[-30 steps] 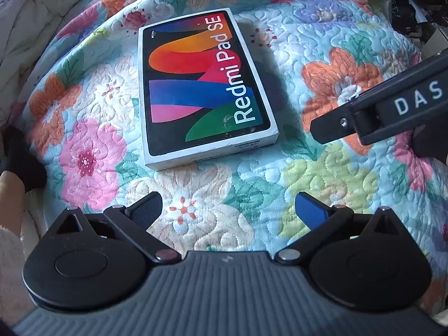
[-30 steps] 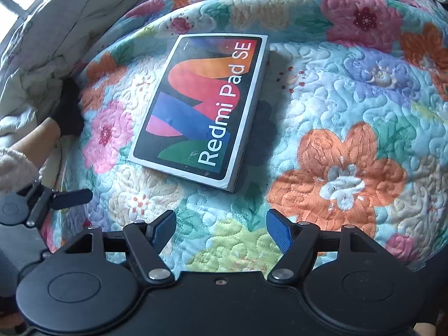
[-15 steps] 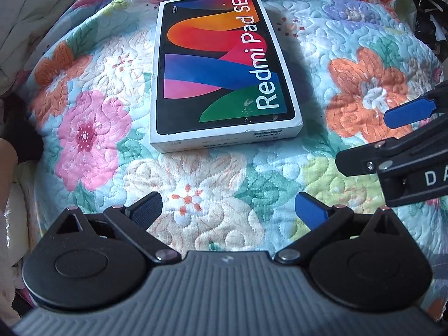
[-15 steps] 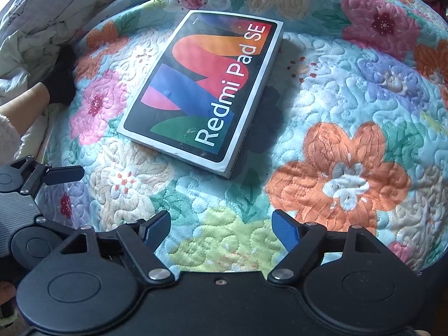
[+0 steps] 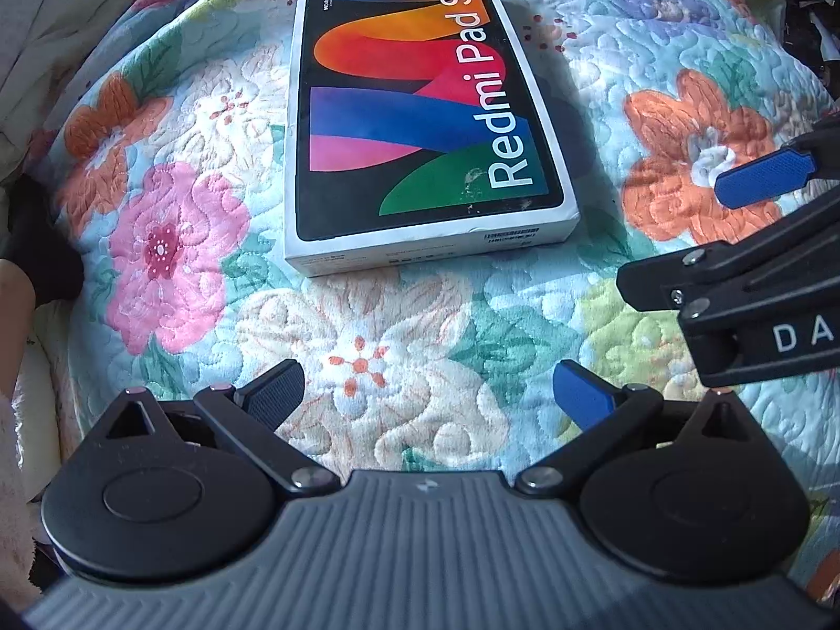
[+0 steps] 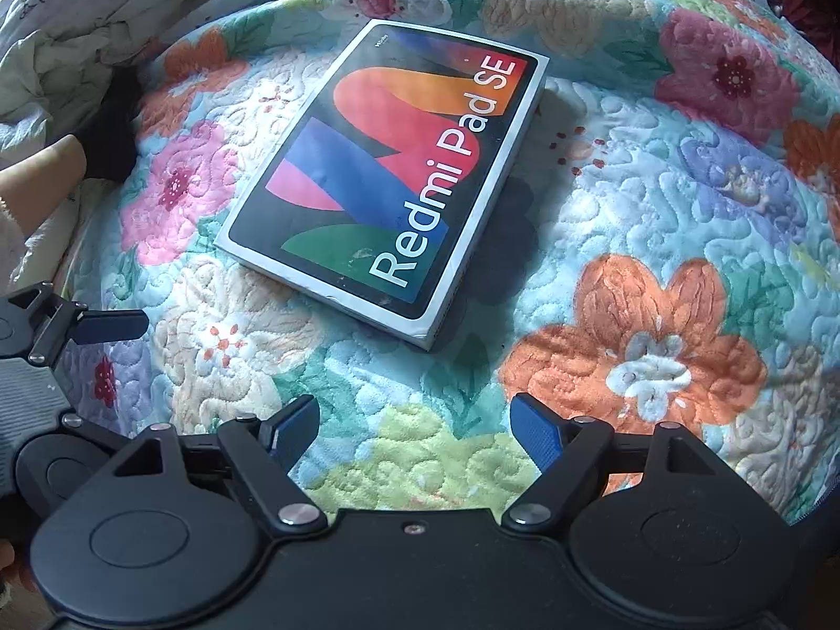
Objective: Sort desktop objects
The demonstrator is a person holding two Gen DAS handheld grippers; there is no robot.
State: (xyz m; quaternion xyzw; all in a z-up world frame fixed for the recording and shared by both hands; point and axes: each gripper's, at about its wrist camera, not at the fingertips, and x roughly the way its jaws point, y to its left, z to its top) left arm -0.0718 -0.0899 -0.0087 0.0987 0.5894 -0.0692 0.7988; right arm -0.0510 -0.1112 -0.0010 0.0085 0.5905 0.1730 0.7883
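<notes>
A flat Redmi Pad SE box (image 5: 420, 121) with a colourful lid lies on a floral quilt (image 5: 367, 367); it also shows in the right wrist view (image 6: 388, 178). My left gripper (image 5: 428, 394) is open and empty, a short way in front of the box's near edge. My right gripper (image 6: 415, 420) is open and empty, near the box's near right corner. The right gripper also shows at the right edge of the left wrist view (image 5: 761, 241), and a left fingertip (image 6: 110, 326) shows at the left of the right wrist view.
A crumpled pale blanket (image 6: 63, 31) lies at the far left. A person's limb with a dark cuff (image 6: 47, 157) rests by the quilt's left edge. Dark clutter (image 5: 808, 10) sits beyond the quilt at the far right.
Both grippers have moved closer to the box, which looms larger in both views. The right gripper has dropped lower at the right of the left wrist view. The box has not moved.
</notes>
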